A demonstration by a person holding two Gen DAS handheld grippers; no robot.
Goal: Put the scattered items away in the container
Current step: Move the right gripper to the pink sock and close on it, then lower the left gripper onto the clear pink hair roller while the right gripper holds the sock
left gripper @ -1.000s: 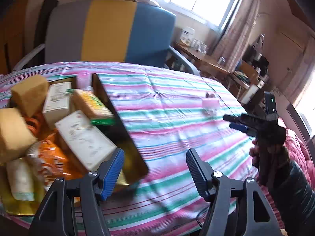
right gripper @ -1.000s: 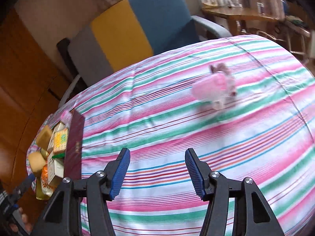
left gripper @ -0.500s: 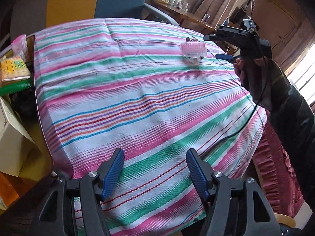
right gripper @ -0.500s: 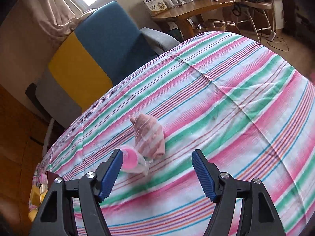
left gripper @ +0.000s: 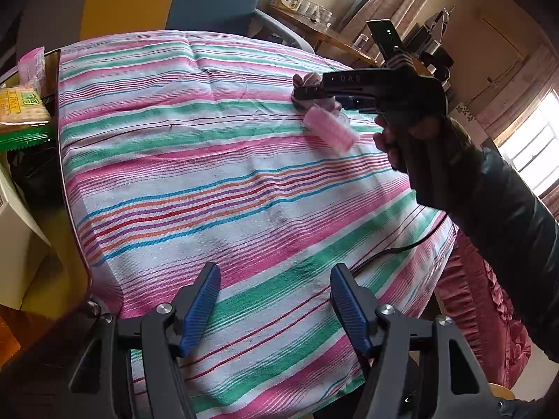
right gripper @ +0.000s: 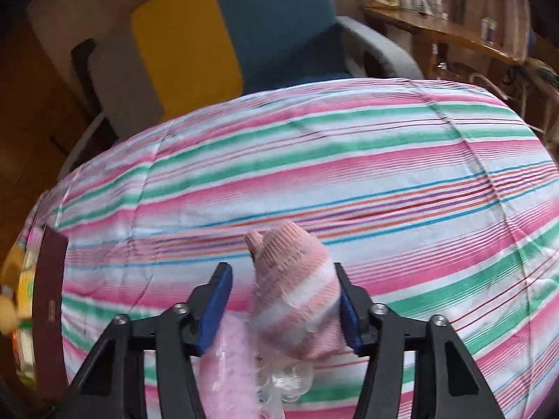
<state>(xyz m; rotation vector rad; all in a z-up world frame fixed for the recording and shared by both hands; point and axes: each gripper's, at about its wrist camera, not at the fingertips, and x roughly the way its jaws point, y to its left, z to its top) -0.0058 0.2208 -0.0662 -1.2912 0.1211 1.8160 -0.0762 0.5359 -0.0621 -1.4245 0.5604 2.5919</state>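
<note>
Socks in a clear wrapper, pink and white striped, sit right between the right gripper blades, and those blades have squeezed in on the bundle: the far blade presses the knit, the near blade sits against the pink plastic end. From the left wrist view the same bundle lies on the striped tablecloth, far side of the table, with the right gripper nosed down onto it and a hand in a dark sleeve wrapped round the handle. A black cable trails over the table edge below that sleeve.

Over to the left gripper: blades spread apart, nothing between them, hovering above the near edge of the cloth.

Further out, the container stands at the left edge of the table, dark rim showing, with a green cracker packet and a white box inside. Behind the table, a grey, yellow and blue armchair.
</note>
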